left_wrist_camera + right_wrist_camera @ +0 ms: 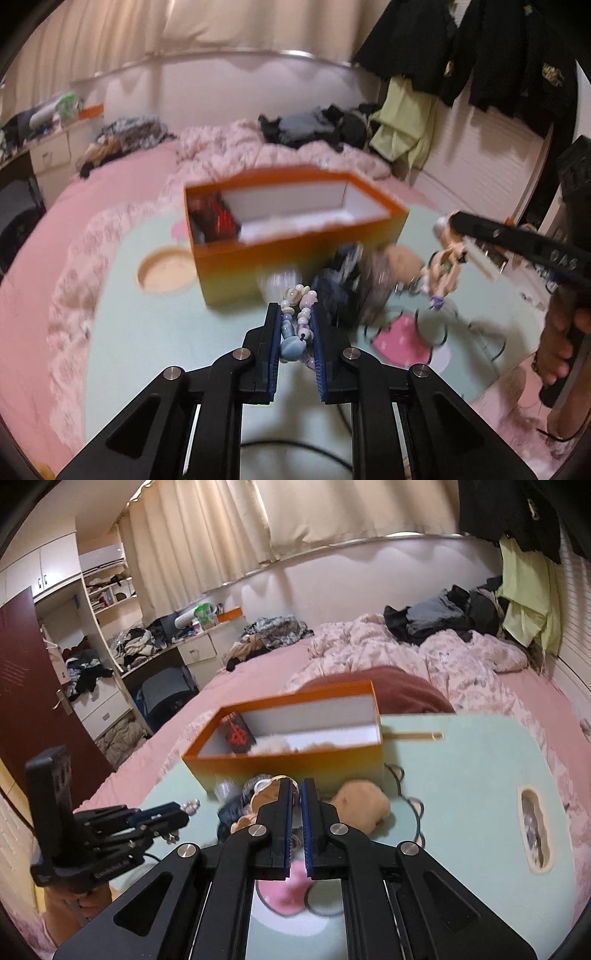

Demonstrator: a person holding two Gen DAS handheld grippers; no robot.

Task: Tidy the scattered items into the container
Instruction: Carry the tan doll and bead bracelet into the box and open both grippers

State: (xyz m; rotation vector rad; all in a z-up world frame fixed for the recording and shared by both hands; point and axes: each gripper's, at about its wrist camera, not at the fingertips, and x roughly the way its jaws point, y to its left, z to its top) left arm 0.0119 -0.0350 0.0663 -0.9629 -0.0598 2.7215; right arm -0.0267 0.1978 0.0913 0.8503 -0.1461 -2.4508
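Note:
An orange open box (295, 254) stands on a pale green tray table on the bed; it also shows in the right wrist view (288, 764), with a dark red-printed item (238, 734) and something fluffy inside. My left gripper (297, 317) is shut on a string of pastel beads (295, 328), held in front of the box. My right gripper (297, 794) is shut on a small doll figure (443, 266), seen hanging from it in the left wrist view. A tan plush (364, 805) and dark cloth items (343, 280) lie in front of the box.
The green table (461, 775) has a round cup hole (166, 273) left of the box and a slot (533, 830) at its right. Around it are the pink bed (110, 192), a rumpled quilt (424, 653), piled clothes and a cluttered desk (177, 638).

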